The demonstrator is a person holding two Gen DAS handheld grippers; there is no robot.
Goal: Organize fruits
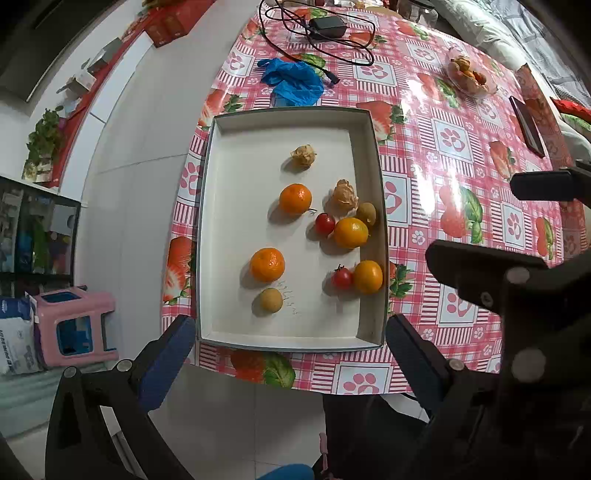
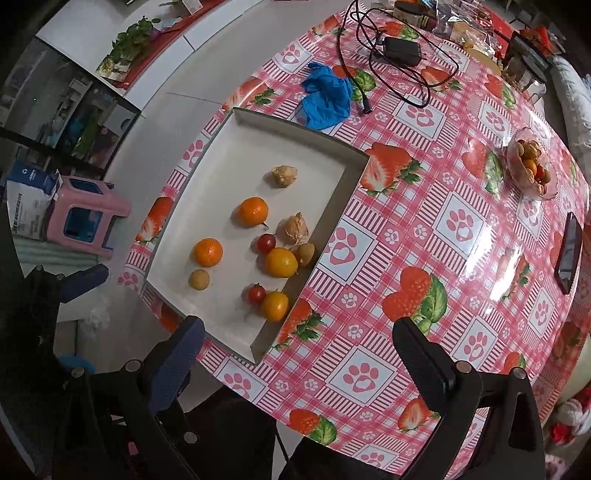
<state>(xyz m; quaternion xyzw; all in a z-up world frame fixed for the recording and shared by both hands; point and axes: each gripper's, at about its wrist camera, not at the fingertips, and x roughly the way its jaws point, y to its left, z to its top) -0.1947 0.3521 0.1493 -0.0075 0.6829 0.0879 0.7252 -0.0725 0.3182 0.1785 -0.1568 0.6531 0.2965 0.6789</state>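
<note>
A white tray (image 1: 240, 177) lies at the table's near left edge. In it are two tangerines (image 1: 294, 198) (image 1: 267, 264), two yellow-orange citrus fruits (image 1: 351, 232) (image 1: 368, 277), two cherry tomatoes (image 1: 324, 223) (image 1: 342, 277), two papery husked fruits (image 1: 303, 155) (image 1: 345, 195), a small kiwi (image 1: 366, 213) and a tan round fruit (image 1: 270, 300). My left gripper (image 1: 291, 350) hangs open above the tray's near edge, holding nothing. To the right of the tray (image 2: 221, 177), my right gripper (image 2: 301, 358) is open and empty over the near tablecloth.
A glass bowl of fruit (image 2: 532, 168) stands at the far right, with a phone (image 2: 569, 251) near it. A blue plastic bag (image 1: 293, 81) and a charger with cable (image 1: 327, 27) lie beyond the tray. On the floor to the left stands a pink stool (image 1: 74, 328).
</note>
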